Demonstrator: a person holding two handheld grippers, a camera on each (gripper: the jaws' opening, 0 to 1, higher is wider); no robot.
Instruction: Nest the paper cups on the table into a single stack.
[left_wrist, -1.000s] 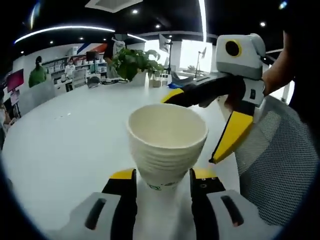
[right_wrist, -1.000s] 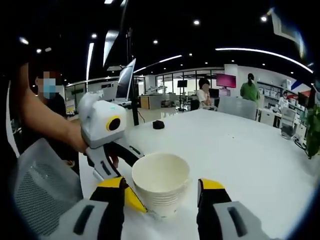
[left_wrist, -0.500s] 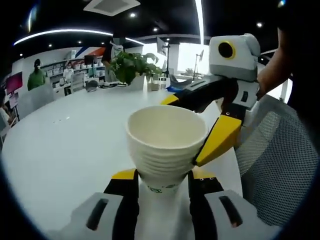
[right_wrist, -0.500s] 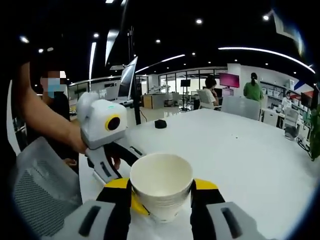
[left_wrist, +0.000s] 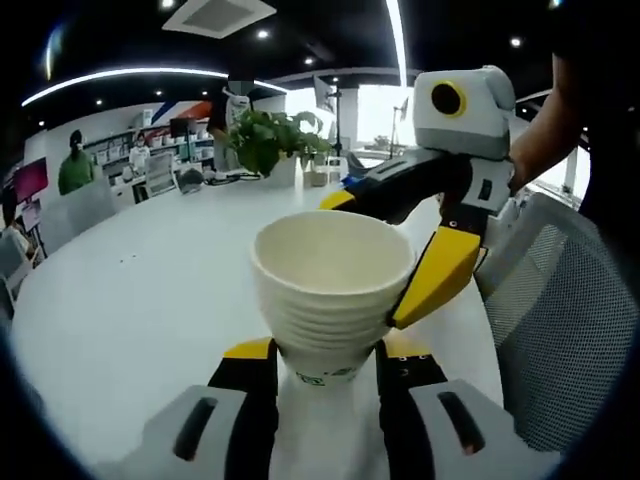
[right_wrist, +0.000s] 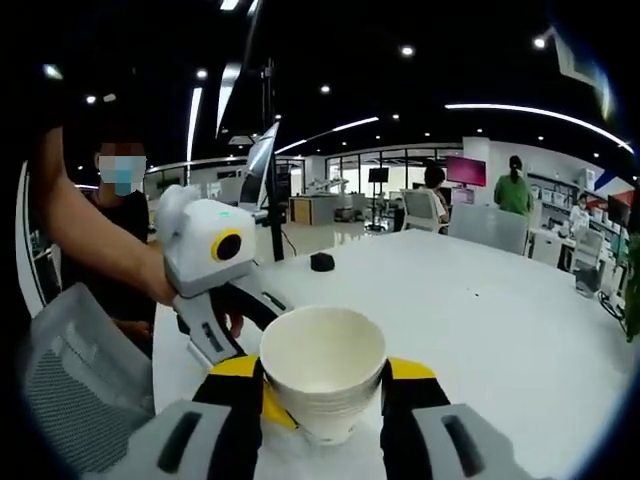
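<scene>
Jaws of both grippers apparently pinch ribbed paper cups (left_wrist: 332, 290).

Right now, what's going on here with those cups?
A person holds a two-jaw gripper in each hand over a white table. The left gripper and the right gripper are both closed on the same stack of paper cups, one from each side. The cups are already nested into one stack, open end up. A small dark object sits farther back on the table, and a potted plant stands at its far edge.
</scene>
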